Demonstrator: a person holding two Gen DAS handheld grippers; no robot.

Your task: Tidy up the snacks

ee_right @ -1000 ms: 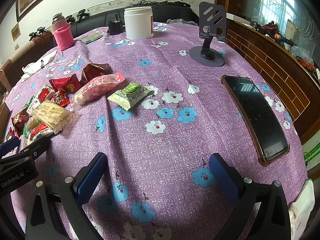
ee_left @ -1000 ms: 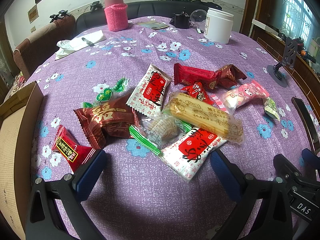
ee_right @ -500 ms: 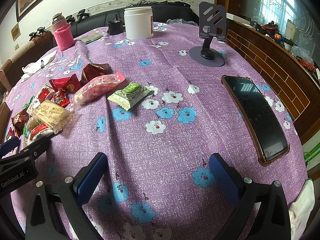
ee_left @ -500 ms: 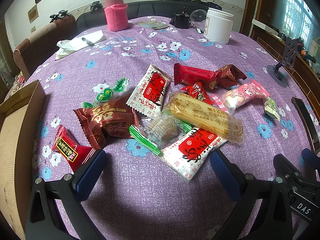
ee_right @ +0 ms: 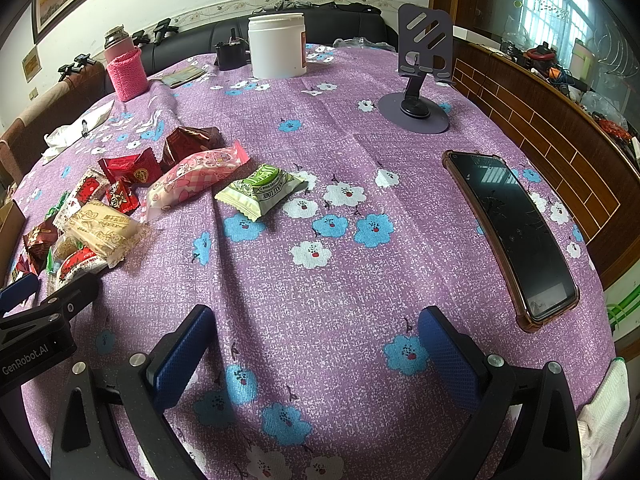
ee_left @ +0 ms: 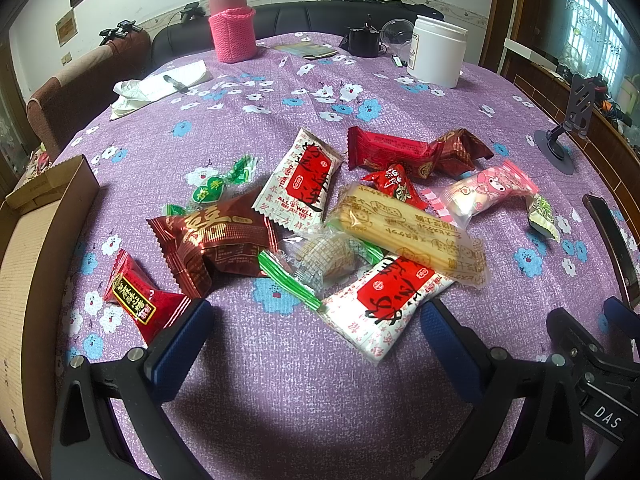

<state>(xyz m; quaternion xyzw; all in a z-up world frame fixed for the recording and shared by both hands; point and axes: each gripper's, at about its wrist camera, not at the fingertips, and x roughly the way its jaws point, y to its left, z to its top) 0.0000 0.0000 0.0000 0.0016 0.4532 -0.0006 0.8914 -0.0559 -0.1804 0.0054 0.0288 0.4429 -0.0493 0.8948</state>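
Several wrapped snacks lie in a loose pile on the purple flowered tablecloth. In the left wrist view I see a dark red pack, a small red pack, two white-and-red packs, a yellow biscuit pack and a pink pack. A green pack lies apart, to the right. My left gripper is open and empty just before the pile. My right gripper is open and empty over bare cloth. A cardboard box stands at the left.
A phone lies at the right edge, a phone stand behind it. A white jar, a pink-sleeved flask, and a tissue with a pen stand at the far side.
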